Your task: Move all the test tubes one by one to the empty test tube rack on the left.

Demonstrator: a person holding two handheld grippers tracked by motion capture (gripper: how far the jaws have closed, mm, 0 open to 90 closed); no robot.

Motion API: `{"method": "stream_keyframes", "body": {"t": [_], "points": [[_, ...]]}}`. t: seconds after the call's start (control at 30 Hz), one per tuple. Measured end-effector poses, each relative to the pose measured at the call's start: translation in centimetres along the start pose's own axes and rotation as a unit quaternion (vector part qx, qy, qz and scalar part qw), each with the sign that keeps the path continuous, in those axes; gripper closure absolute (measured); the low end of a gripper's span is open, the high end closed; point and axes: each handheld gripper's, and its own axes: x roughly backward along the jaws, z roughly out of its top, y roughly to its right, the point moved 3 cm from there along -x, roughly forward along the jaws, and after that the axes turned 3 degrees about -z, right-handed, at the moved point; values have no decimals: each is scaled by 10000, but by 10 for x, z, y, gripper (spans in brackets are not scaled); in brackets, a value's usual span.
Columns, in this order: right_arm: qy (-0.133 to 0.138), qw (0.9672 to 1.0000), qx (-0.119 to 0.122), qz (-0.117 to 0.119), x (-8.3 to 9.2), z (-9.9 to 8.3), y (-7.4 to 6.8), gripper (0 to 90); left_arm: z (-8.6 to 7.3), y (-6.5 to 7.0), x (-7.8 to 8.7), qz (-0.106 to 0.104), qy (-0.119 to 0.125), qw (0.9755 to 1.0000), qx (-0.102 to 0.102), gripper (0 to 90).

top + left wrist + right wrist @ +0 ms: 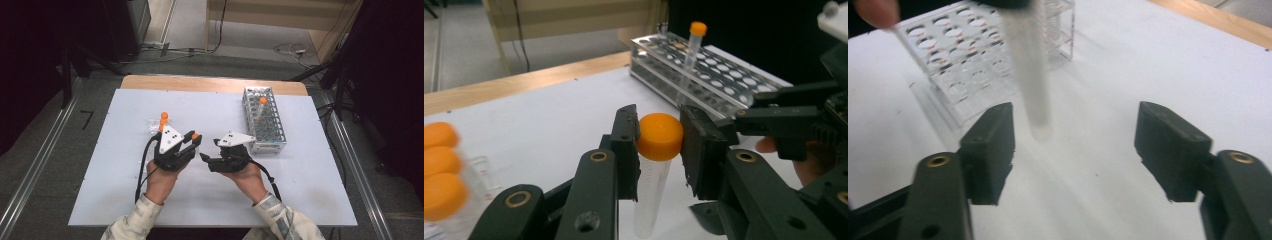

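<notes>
Tube (659,150) with orange cap sits clamped in left gripper (659,137), both pads pressed on the cap, clear body hanging down below the jaws over white table sheet (125,200). Printed graduation marks run down the tube wall, too small to read. High view: left gripper (192,140) just left of table centre, orange cap visible at its tip, person's hand (160,182) under it.

Right gripper (1075,135) has jaws wide apart, nothing pressed between them. Right gripper view: tube's lower end (1033,90) hangs blurred ahead of the open jaws, nearer the left pad, not touching either pad. High view: right gripper (206,159) just beside the left one, tips near each other, hand (245,180) behind it.

Rack (264,120), clear plastic with rows of round holes, stands at the right side of the sheet, just beyond the right gripper. One capped tube (260,111) stands in it, slightly tilted, orange cap up. Red marks show on rack tubes in right gripper view, unreadable.

Spare tubes (161,122) with orange caps lie in a small pile left of centre, just behind the left gripper; left gripper view shows three orange caps (441,167) blurred at the left edge, with faint red print beside them, not legible.

No brand or readable label anywhere.
</notes>
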Motion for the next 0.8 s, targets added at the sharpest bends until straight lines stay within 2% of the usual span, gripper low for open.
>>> {"method": "stream_keyframes", "body": {"t": [0.27, 0.57, 0.8], "points": [[-15, 9999, -102, -116, 0, 0, 5, 231, 10, -20, 17, 168, 154, 9995, 212, 701], [-52, 9998, -135, -164, 0, -1, 9, 226, 17, -42, 36, 438, 264, 9981, 338, 700], [-62, 9998, -133, -167, -1, -1, 8, 226, 18, -50, 43, 747, 220, 9967, 208, 700]]}}
